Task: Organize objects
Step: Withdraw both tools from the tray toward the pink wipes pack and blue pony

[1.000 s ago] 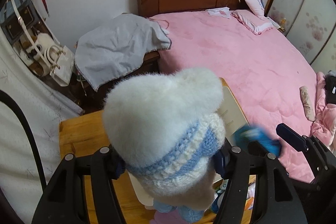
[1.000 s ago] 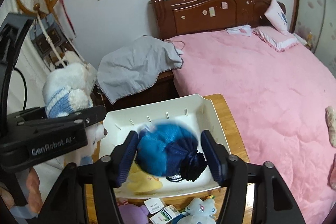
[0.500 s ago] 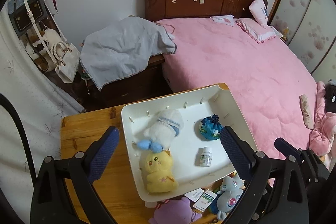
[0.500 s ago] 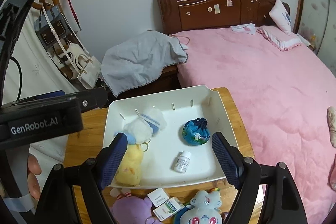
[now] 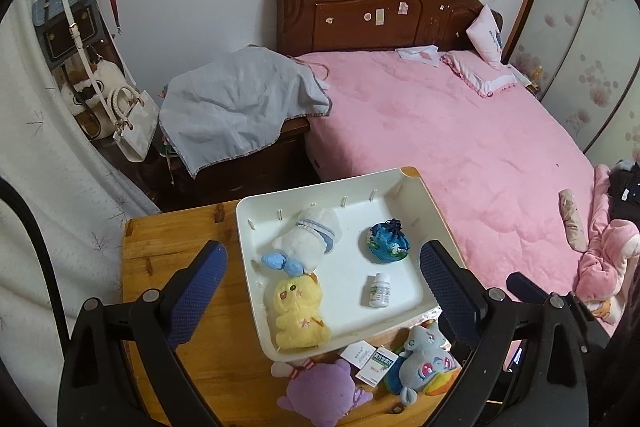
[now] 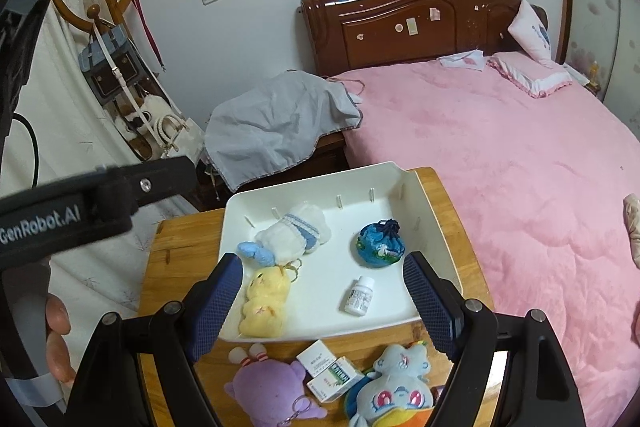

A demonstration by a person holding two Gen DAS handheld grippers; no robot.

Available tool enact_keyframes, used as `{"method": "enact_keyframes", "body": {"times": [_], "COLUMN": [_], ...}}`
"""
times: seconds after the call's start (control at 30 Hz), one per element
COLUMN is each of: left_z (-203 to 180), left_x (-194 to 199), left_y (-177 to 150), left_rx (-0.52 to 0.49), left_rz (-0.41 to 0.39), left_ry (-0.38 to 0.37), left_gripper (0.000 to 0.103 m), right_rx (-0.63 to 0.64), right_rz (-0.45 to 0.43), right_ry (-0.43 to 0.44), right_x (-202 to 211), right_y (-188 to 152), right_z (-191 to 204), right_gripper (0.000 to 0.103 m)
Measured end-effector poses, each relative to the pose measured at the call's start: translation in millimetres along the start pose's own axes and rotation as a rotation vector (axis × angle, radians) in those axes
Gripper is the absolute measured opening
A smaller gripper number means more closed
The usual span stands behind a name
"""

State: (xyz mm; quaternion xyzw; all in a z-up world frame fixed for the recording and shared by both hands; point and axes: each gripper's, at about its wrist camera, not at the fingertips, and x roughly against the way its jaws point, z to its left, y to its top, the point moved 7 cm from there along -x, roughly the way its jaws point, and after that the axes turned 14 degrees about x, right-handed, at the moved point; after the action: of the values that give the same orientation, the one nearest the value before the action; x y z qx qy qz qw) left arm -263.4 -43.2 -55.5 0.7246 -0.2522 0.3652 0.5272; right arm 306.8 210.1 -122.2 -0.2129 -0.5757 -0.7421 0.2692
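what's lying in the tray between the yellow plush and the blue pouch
A small white pill bottle, lying on its side on the white tray, sits between the yellow plush and blue pouch; the right wrist view shows it.

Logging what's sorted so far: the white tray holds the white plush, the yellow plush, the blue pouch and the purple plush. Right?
Not quite. The purple plush lies on the wooden table in front of the white tray, as the right wrist view shows. The tray's fourth item is the small white bottle.

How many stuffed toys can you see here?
4. In the white tray: a white-and-blue plush and a yellow plush. On the wooden table in front: a purple plush and a grey-blue pony plush. Others may be hidden.
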Motion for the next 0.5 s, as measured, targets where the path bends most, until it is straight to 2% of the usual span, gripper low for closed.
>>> {"method": "enact_keyframes", "body": {"times": [0.23,0.5], "left_z": [-1.1,-19.1], "left_x": [24.0,41.2], "left_y": [-13.7,-36.9], "left_rx": [0.022,0.054], "left_rz": [-0.028,-0.039], "left_ry": [0.007,-0.028], "left_gripper": [0.098,0.098], "right_rx": [0.008,0.010], "right_rz": [-0.047,-0.076], "right_ry": [0.012,0.043], "right_x": [22.9,43.7], "right_y": [-12.4,-38.1], "right_z": [6.0,1.2], "right_gripper": [0.083,0.083]}}
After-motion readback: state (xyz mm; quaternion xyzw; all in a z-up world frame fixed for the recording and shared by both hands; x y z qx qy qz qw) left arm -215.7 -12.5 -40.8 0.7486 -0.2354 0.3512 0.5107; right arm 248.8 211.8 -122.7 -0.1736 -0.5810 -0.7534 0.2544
